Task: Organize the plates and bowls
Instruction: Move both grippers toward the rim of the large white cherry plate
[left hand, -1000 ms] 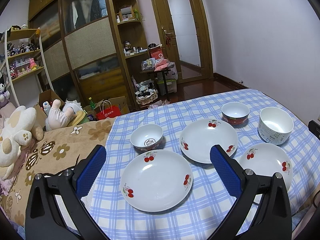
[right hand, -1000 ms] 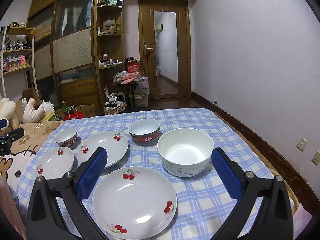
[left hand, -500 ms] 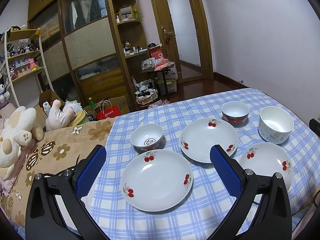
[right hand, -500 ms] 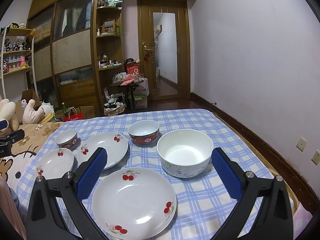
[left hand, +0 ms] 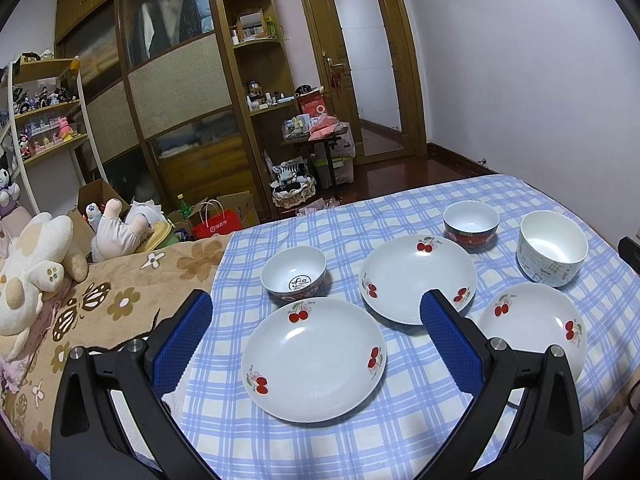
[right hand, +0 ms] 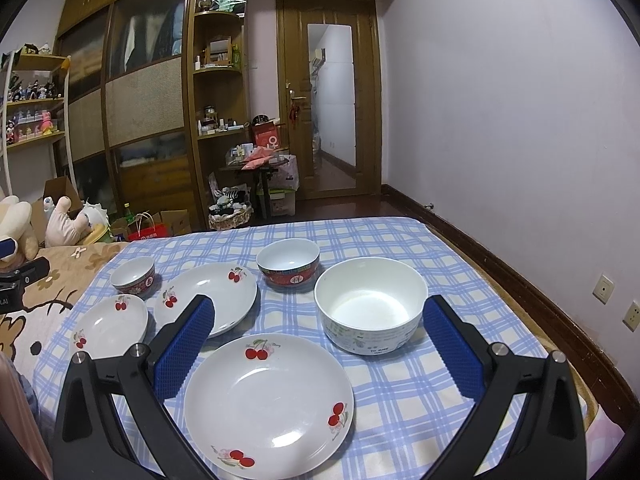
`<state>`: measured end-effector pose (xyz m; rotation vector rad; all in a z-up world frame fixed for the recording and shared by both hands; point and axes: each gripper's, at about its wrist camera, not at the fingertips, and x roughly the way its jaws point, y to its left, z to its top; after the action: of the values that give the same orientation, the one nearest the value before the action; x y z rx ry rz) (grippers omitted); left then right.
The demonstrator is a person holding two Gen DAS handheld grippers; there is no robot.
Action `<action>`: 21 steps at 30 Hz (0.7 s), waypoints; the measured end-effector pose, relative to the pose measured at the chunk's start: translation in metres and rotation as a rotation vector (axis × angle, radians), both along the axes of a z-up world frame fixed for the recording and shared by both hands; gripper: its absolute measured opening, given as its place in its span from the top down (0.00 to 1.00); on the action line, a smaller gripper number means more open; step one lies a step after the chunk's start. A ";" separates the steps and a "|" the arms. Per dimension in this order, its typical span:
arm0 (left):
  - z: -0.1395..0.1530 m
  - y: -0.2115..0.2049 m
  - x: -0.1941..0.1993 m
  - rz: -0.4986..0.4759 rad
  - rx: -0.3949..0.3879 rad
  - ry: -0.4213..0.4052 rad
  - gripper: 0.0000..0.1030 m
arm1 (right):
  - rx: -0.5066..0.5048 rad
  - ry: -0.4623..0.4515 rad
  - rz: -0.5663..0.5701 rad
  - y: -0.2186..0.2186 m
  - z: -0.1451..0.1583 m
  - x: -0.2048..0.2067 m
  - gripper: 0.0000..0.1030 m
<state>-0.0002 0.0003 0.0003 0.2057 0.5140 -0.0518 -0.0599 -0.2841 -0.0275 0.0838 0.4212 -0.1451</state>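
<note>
Three white cherry-print plates lie on a blue checked cloth: a near-left plate (left hand: 314, 358), a middle plate (left hand: 418, 278) and a right plate (left hand: 532, 326). Behind them stand a small red-rimmed bowl (left hand: 294, 276), a second red bowl (left hand: 471, 224) and a large white bowl (left hand: 552, 246). My left gripper (left hand: 316, 338) hovers open above the near-left plate. In the right wrist view the right plate (right hand: 269, 402) lies below my open right gripper (right hand: 318, 344), with the large white bowl (right hand: 371, 304) just beyond, the red bowl (right hand: 288, 260), the middle plate (right hand: 206, 298) and the small bowl (right hand: 133, 276).
The cloth (left hand: 400, 432) covers a low surface beside a brown flower-print blanket (left hand: 100, 304) with plush toys (left hand: 30, 260). Wooden cabinets (left hand: 180, 92), a door (left hand: 364, 68) and floor clutter stand behind. A wall (right hand: 520, 120) runs along the right edge.
Both views have shifted very slightly; the dishes sit a touch lower in the right wrist view. Nothing was grasped or moved, and both grippers stay open.
</note>
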 end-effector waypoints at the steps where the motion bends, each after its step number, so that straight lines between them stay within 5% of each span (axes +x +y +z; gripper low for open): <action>1: 0.000 0.000 0.000 -0.004 -0.002 0.004 0.01 | 0.000 -0.001 0.001 0.000 0.000 0.000 0.00; 7: -0.001 -0.007 0.000 -0.016 0.039 0.030 0.01 | -0.001 0.005 0.003 0.005 0.001 0.000 0.00; 21: -0.002 -0.055 0.010 -0.125 -0.011 0.119 0.01 | 0.019 0.093 -0.010 0.005 -0.002 0.009 0.00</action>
<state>0.0103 -0.0550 -0.0019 0.2245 0.6183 -0.1896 -0.0509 -0.2789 -0.0298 0.0984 0.5152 -0.1552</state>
